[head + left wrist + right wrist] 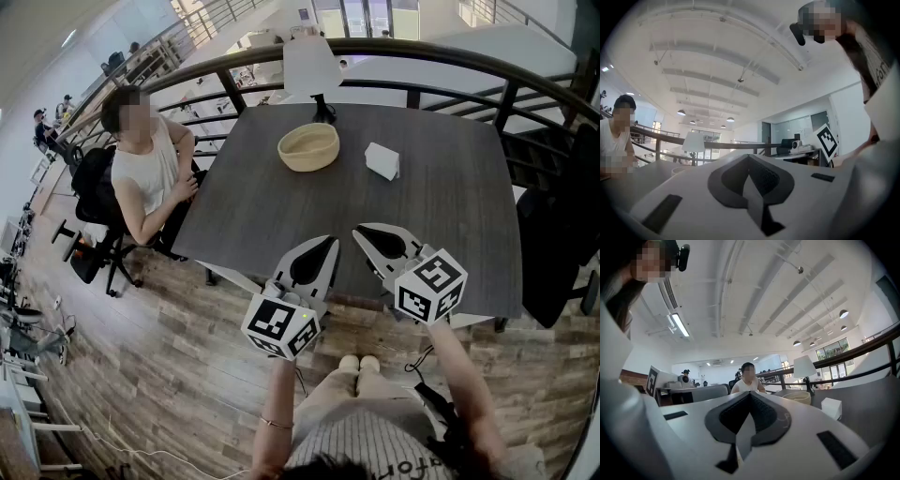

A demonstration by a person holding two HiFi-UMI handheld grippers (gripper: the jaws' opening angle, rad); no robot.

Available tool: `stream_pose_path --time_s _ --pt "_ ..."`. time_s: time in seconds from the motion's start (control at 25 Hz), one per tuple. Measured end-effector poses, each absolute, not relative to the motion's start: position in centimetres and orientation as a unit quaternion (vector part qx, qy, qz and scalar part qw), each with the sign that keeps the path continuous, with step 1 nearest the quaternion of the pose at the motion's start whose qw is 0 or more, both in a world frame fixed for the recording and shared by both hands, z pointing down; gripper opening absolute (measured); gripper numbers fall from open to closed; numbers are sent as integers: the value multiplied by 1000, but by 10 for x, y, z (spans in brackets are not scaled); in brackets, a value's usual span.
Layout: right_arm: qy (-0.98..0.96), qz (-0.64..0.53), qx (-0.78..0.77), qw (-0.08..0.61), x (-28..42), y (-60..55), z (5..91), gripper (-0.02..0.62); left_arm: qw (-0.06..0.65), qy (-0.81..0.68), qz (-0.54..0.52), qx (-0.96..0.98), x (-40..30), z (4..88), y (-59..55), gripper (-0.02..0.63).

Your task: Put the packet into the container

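The white packet (382,160) lies flat on the dark table (450,216), towards the far right. It is just to the right of the woven container (308,147) but not touching it. The container sits open and I can see nothing in it from here. Both tools are held at the near edge of the table, side by side and well apart from the packet. The left tongs (325,247) are pressed together with nothing between them, and the right tongs (366,234) are likewise pressed together and bare. A white-shaded lamp (312,67) stands at the far edge behind the container, in front of a curved dark railing (450,58). A seated person (145,169) in a white sleeveless top rests an arm at the table's left side.
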State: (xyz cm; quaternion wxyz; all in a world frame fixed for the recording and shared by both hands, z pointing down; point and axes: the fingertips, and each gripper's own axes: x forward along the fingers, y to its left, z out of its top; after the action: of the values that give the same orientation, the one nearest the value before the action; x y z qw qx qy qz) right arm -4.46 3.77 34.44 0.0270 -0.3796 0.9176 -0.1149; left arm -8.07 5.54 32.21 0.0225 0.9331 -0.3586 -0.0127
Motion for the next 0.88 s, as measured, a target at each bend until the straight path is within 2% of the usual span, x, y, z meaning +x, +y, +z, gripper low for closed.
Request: stream_pose_path --time_s 0.88 --pt "919 -118 -374 29 -29 44 347 11 27 -360 -11 933 -68 327 58 8"
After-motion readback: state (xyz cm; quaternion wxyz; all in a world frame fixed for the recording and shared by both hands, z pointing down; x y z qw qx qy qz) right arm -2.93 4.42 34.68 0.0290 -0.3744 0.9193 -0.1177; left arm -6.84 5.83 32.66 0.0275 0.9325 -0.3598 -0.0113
